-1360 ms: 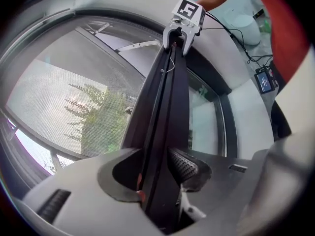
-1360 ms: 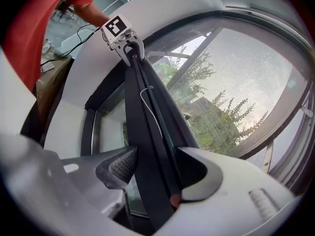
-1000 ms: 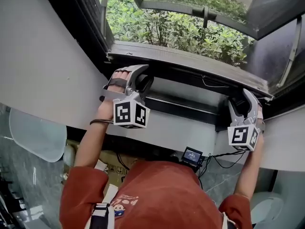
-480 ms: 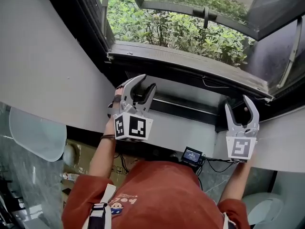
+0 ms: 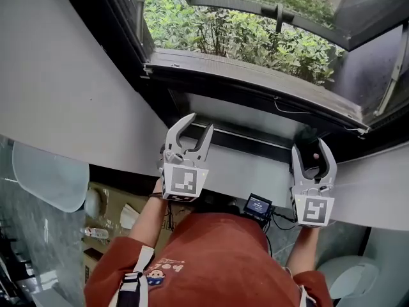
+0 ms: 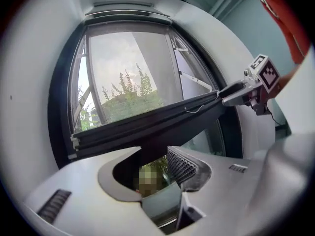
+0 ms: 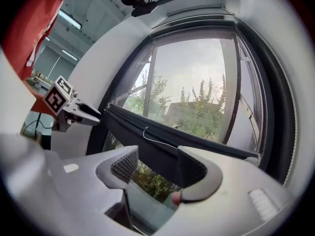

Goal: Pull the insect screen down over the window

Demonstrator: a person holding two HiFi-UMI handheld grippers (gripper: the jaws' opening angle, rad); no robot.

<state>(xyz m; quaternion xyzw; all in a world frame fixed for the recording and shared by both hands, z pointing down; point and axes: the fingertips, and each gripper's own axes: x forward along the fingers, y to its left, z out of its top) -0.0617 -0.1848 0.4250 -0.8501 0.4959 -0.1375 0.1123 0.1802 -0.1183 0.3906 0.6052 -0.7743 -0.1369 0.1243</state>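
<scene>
Left gripper (image 5: 199, 125): jaws stood apart, nothing between them, screen bar (image 5: 255, 147) just beyond its tips. Right gripper (image 5: 311, 149): jaws likewise apart and empty, the bar's other end just ahead.

Since 1 second ago, the 2 grippers have pulled back from the bar (image 5: 255, 143) toward the person. The left gripper (image 5: 199, 123) has rolled from sideways to upright, and the right gripper (image 5: 310, 148) has straightened too.

Bright daylight floods in through the window (image 5: 255, 37); the indoor walls sit evenly lit. Both gripper views bend strongly and darken at their rims, near parts soft.
</scene>
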